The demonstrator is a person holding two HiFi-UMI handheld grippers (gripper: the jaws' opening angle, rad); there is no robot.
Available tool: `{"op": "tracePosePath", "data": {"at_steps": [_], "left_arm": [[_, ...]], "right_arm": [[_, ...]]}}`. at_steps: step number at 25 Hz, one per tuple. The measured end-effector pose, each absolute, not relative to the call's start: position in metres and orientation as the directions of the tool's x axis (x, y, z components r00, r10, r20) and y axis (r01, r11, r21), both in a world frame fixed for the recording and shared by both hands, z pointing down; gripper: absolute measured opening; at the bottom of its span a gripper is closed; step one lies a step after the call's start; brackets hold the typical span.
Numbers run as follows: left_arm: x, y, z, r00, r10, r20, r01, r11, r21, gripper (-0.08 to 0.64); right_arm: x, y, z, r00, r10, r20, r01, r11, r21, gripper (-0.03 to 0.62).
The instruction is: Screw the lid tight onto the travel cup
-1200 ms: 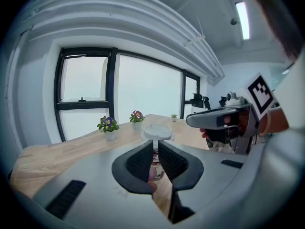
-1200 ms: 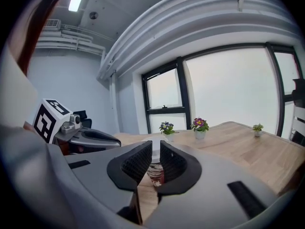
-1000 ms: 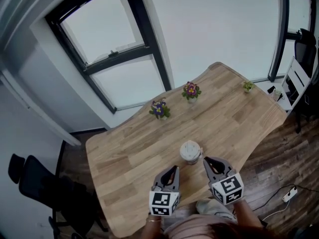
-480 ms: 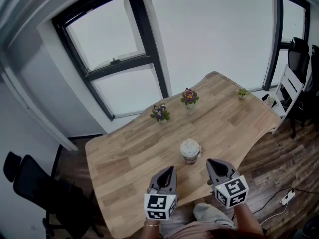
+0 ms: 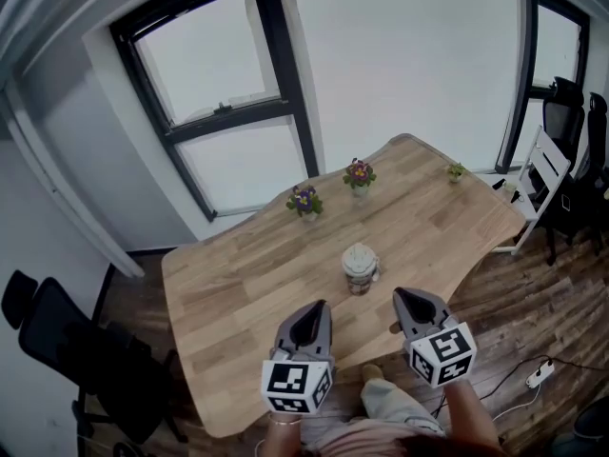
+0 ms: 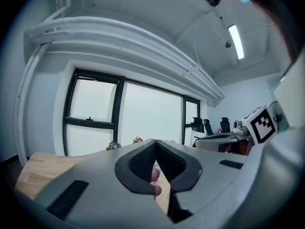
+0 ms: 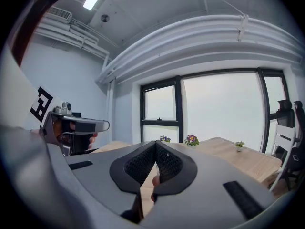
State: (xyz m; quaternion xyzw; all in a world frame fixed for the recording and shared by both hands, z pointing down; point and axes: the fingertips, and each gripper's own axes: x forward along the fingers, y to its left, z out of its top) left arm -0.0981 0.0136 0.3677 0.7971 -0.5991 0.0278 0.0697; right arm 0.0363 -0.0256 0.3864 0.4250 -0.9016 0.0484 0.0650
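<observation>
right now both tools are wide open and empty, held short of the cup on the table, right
No: both tools are shut, not wide open. The left gripper view shows the left tool with jaws together, the right gripper view the right tool likewise. The rest holds: both are empty, short of the cup on the table.

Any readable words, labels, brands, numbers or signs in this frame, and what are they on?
No readable text anywhere.
Travel cup: any print on its body is too small to make out.
Marker cube of the left gripper, and that of the right gripper: black-and-white square patterns only, no letters.
</observation>
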Motion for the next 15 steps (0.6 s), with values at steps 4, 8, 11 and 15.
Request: {"op": "tracePosePath", "data": {"at_steps": [4,8,11,15], "left_arm": [[-0.092,0.033,0.360,0.275,-0.955,0.107,-0.961,-0.270,0.063,0.002],[-0.085,0.048,0.355,0.293,-0.951,0.099,-0.956,-0.290,0.042,0.002],[-0.081,0.059,0.348,0.307,-0.948,0.089,-0.952,-0.304,0.041,0.002],[-0.076,0.072,0.341,0.324,-0.943,0.081,-0.946,-0.320,0.058,0.002]], "right_arm": [[0.038,-0.007,0.377,-0.633,-0.762,0.139,-0.771,0.637,-0.018,0.000],[0.043,0.008,0.368,-0.620,-0.776,0.115,-0.782,0.623,-0.008,0.000],[0.048,0.020,0.359,-0.612,-0.786,0.091,-0.790,0.613,-0.015,0.000],[0.052,0.035,0.349,-0.606,-0.792,0.067,-0.794,0.607,-0.007,0.000]]}}
